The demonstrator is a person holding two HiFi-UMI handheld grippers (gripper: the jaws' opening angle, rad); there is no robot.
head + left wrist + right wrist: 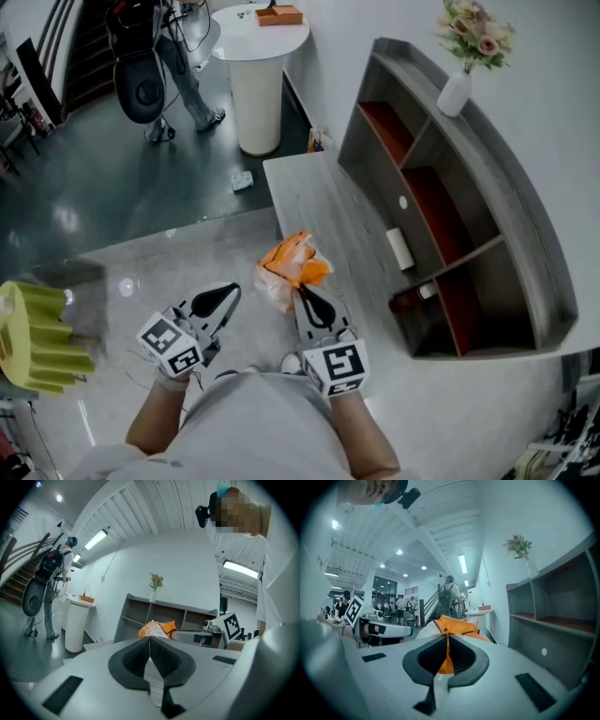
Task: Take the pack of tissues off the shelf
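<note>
The pack of tissues (292,267) is orange and white, crinkled, and off the shelf (487,202), over the near left edge of the grey platform (328,202). My right gripper (305,296) is shut on the pack's near end. In the right gripper view orange wrapper (454,626) is pinched between the closed jaws of that gripper (448,638). My left gripper (230,293) hovers just left of the pack, shut with nothing in it. Its jaws meet in the left gripper view (150,641), where the pack (157,628) shows beyond them.
The grey shelf has red compartments holding a white roll (400,248) and a dark bottle (412,298). A vase of flowers (457,89) stands on top. Farther back are a white round pedestal table (258,80) and a person (183,66). A yellow-green object (28,337) sits at the left.
</note>
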